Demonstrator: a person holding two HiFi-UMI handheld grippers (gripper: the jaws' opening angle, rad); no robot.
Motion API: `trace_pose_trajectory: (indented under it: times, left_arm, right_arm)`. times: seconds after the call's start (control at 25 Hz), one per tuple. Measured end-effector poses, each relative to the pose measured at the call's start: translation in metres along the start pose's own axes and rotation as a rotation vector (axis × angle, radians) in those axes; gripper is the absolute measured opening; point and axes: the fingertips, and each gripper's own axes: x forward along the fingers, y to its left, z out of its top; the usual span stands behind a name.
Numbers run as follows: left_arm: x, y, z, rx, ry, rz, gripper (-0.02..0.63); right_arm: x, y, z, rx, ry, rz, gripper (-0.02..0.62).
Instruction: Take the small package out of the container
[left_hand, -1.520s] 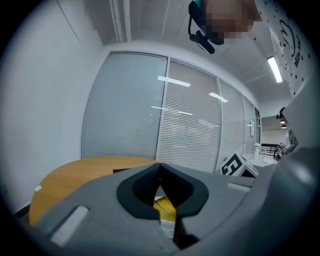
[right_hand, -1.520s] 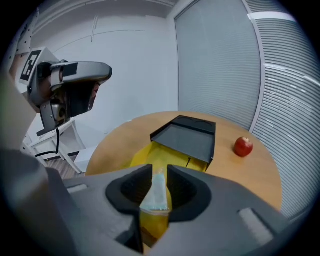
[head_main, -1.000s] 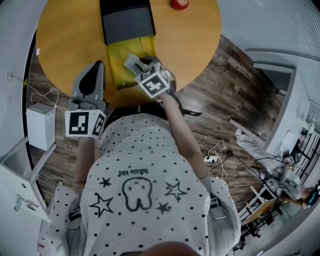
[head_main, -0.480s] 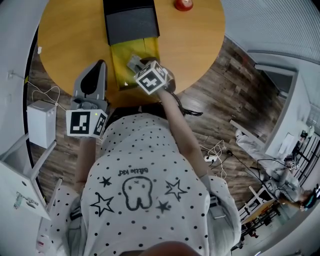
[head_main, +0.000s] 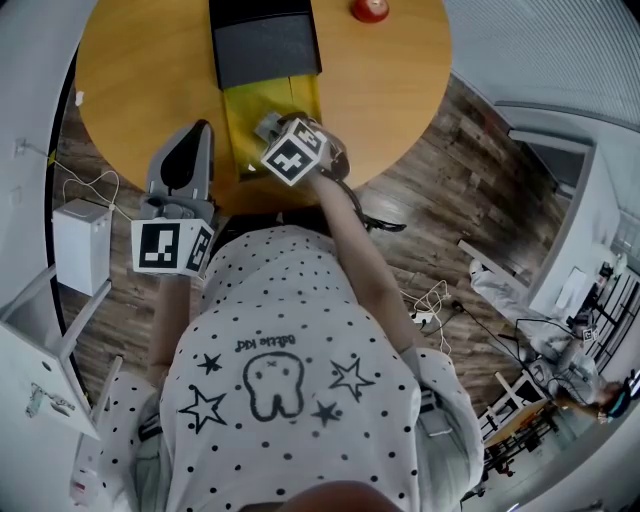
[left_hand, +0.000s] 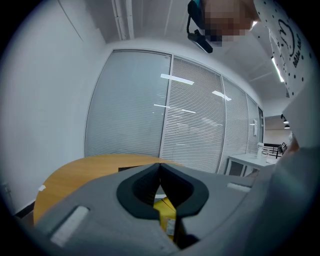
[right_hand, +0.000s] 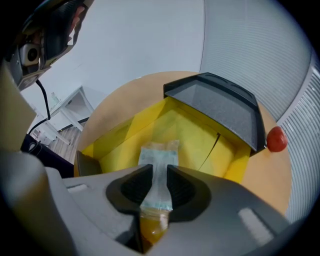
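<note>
My right gripper (right_hand: 159, 172) is shut on a small clear package (right_hand: 158, 162) with a pale sealed end and amber contents. It holds the package above the open yellow container (right_hand: 190, 131). From the head camera, the right gripper (head_main: 277, 131) and the package (head_main: 267, 126) hang over the near end of the container (head_main: 238, 130) on the round wooden table (head_main: 390, 80). My left gripper (head_main: 189, 138) rests to the left of the container, shut with nothing in it. In the left gripper view its jaws (left_hand: 160, 166) meet, and a bit of the yellow container (left_hand: 167, 214) shows below them.
A dark grey lid (head_main: 265, 42) covers the container's far half, also seen as the grey lid (right_hand: 220, 107) in the right gripper view. A small red object (head_main: 370, 9) sits at the table's far edge. A white box (head_main: 82, 250) and cables lie on the floor at the left.
The right gripper's marker cube has turned and shifted slightly left over the container, with the package still held. The left gripper has stayed where it was.
</note>
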Motion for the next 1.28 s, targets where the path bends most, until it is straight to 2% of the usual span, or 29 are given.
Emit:
trace_pose_trajectory:
  times: [0.2,0.32,0.4,0.92,1.28]
  left_arm:
    - [-0.002,-0.004,0.002,0.01,0.001,-0.008,0.011]
    - [-0.004,-0.003,0.002,0.013,-0.002,-0.014,0.011]
    - [-0.006,-0.003,0.002,0.01,-0.005,-0.014,0.011]
    - [-0.006,-0.029,0.008,0.031,-0.027,-0.05,0.011]
    - [-0.017,-0.056,0.019,0.053,-0.065,-0.048,0.011]
  right_arm:
    - [-0.003,0.003,-0.002,-0.041,0.014,-0.001,0.056]
    - [-0.009,0.003,0.002,-0.04,-0.003,-0.022,0.008]
    - [-0.017,0.001,0.006,-0.032,-0.025,-0.041,0.005]
    - [-0.087,-0.021,0.034,0.092,-0.287,-0.15,0.005]
    - [-0.154,-0.028,0.036,0.159,-0.485,-0.227,0.005]
